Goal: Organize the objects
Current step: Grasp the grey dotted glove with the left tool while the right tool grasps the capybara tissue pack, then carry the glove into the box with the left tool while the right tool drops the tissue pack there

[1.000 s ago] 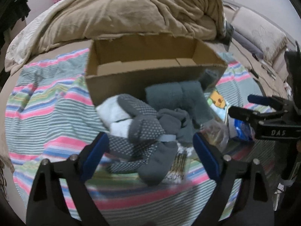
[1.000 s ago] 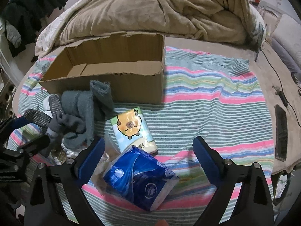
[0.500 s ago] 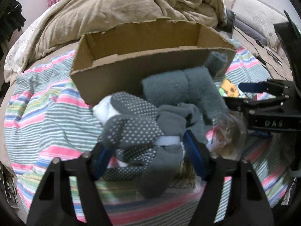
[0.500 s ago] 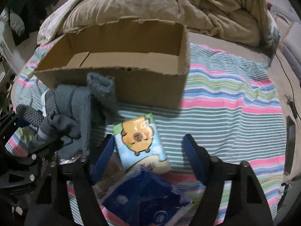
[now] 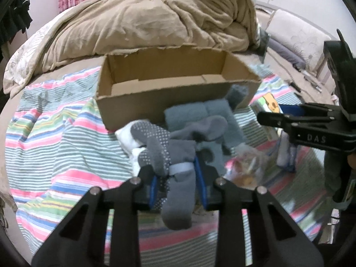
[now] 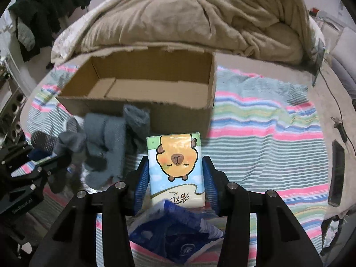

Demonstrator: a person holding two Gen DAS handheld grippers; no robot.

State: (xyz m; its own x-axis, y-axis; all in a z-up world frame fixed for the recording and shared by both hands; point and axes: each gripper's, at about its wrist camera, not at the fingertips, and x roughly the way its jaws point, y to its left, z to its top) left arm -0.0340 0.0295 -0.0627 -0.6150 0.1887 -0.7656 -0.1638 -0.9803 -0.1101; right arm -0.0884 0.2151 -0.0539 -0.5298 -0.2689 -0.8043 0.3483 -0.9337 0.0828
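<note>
An open cardboard box (image 5: 138, 106) stands empty on the striped blanket (image 5: 55, 144), and the right wrist view shows the box (image 6: 178, 113) too. My left gripper (image 5: 176, 178) is shut on a bundled pair of grey dotted socks (image 5: 180, 151) just in front of it. My right gripper (image 6: 175, 178) has its jaws closing on a tissue pack with a cartoon capybara (image 6: 175, 155), and the blue pads touch the pack's two sides. A blue plastic pack (image 6: 175, 233) lies under that gripper's fingers.
Folded grey cloths (image 5: 213, 115) and a white sock (image 5: 126, 138) lie against the box front. A clear bag (image 5: 244, 166) sits to the right of them. A beige duvet (image 5: 155, 22) is heaped behind the box. A dark flat device (image 6: 337, 171) lies at the right.
Both grippers moved forward and went from wide apart to narrow. The left one closed on the grey socks, and the right one closed around the capybara tissue pack.
</note>
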